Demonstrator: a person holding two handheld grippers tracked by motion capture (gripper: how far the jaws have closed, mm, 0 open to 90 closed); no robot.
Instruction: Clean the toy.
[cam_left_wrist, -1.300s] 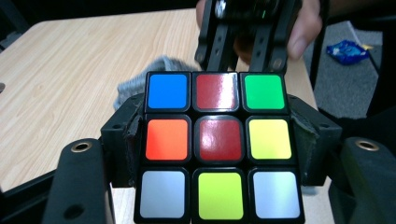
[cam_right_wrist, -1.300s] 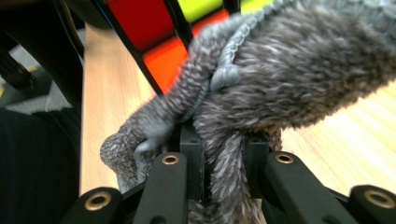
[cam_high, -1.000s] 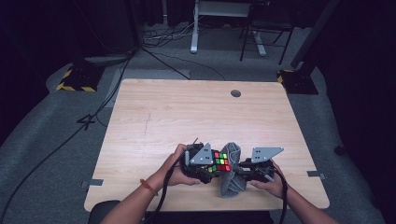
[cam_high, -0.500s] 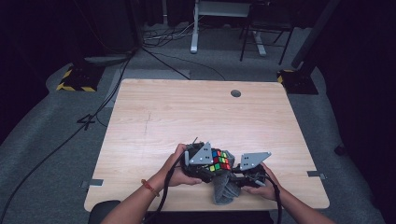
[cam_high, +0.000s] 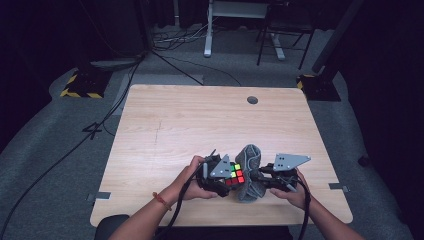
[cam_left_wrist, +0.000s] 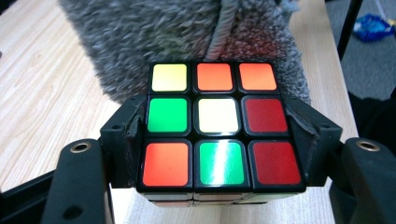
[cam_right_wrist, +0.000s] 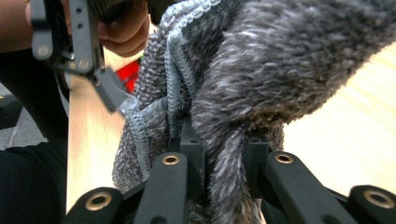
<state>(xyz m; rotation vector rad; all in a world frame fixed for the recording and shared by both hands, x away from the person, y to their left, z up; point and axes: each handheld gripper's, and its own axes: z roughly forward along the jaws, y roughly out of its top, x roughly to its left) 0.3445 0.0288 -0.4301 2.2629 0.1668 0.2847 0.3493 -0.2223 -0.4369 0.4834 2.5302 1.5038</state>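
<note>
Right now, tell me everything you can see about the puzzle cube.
The puzzle cube is a black-framed three-by-three with glossy stickers. The face toward the left claw's camera is scrambled: yellow, orange, orange on top; green, pale yellow, dark red in the middle; orange, green, dark red below. The left claw clamps it on two opposite sides, near the table's front edge. A fuzzy grey cloth lies right behind it, seemingly against it.

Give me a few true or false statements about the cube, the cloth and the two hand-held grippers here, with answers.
1. The left hand-held gripper clamps the cube. True.
2. The cube's centre sticker facing the left gripper view is blue. False: it is white.
3. The right hand-held gripper is shut on the grey cloth. True.
4. The cloth lies flat at the table's far edge. False: it is bunched up beside the cube, near the person.
</note>
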